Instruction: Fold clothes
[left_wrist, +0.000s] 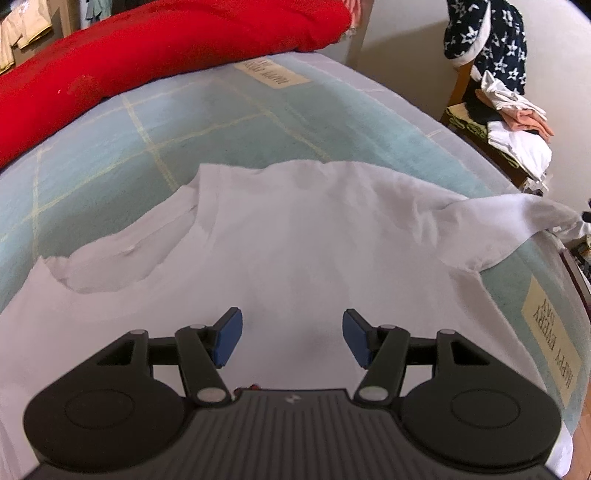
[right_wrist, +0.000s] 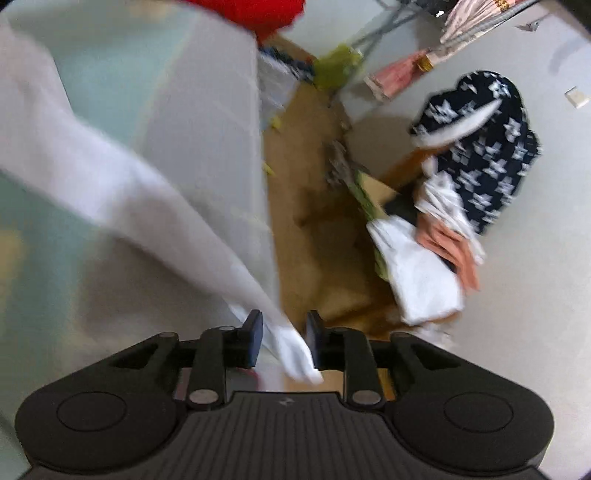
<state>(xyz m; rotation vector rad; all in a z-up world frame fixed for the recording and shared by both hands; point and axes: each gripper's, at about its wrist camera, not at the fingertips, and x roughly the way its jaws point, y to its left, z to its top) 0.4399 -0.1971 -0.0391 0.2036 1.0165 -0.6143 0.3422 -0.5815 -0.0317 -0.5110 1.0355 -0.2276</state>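
Note:
A white long-sleeved shirt (left_wrist: 295, 240) lies spread on the pale green bed cover (left_wrist: 229, 118). Its left sleeve (left_wrist: 122, 254) is folded in over the body. Its right sleeve (left_wrist: 517, 218) stretches out past the bed's right edge. My left gripper (left_wrist: 292, 338) is open and empty, just above the shirt's lower middle. In the blurred right wrist view, my right gripper (right_wrist: 284, 341) has its jaws partly apart around the sleeve's cuff (right_wrist: 295, 354); the sleeve (right_wrist: 129, 192) runs back toward the bed. I cannot tell whether the pads pinch it.
A red quilt (left_wrist: 166, 48) lies along the far side of the bed. A wooden chair (left_wrist: 480, 122) to the right holds a pile of clothes (right_wrist: 424, 273) and a navy star-print garment (right_wrist: 487, 155). A strip of wooden floor (right_wrist: 314, 221) lies between.

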